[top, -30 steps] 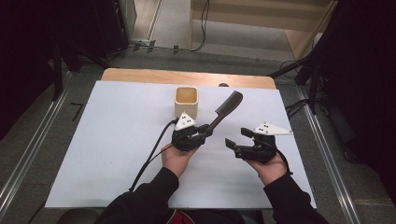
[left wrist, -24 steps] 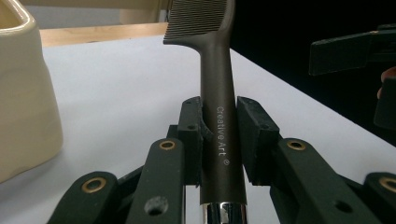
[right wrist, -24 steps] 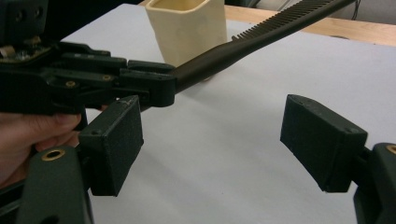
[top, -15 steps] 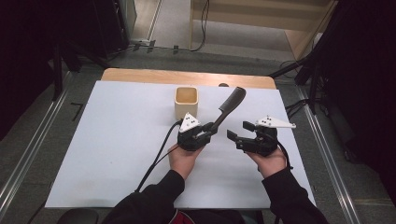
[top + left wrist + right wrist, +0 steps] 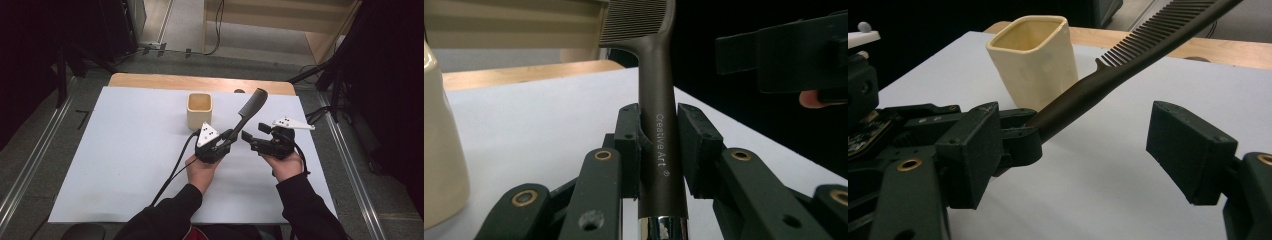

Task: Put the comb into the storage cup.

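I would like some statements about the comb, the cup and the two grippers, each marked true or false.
1. The left gripper is shut on the handle of the dark brown plastic comb. True.
2. The comb lies flat on the white table cover. False: it is held up at a slant, teeth end raised.
3. The right gripper is shut on the comb as well. False: its jaws stand open, with nothing between them.
4. The cream square cup stands upright. True.
5. The comb's teeth end is inside the cup. False: in the high view it is to the right of the cup, outside it.
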Tool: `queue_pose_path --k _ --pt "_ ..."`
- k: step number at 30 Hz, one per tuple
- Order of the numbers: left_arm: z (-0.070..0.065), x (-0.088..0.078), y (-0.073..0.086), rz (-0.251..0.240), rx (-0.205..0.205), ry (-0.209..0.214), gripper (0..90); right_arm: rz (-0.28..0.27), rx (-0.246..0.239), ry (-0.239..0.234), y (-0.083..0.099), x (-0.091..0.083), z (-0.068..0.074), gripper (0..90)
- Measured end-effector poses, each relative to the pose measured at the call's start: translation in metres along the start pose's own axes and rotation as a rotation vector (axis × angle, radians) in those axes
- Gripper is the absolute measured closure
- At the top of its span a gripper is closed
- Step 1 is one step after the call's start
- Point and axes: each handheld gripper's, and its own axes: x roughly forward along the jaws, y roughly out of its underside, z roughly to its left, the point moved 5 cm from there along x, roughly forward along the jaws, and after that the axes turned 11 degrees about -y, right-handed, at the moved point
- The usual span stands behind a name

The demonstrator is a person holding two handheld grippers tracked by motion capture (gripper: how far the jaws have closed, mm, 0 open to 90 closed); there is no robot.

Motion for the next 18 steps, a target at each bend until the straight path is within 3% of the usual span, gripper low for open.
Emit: queue_pose_path --k 7,18 --pt "-0.005 0.000 -0.001 -0.023 -0.030 0.015 73.1 -0.013 0.032 0.009 -0.004 0.004 -0.004 21.5" --pt "-0.007 0.001 0.000 -0.040 -0.088 0.022 73.1 -0.007 0.039 0.025 -0.007 0.016 -0.007 21.8"
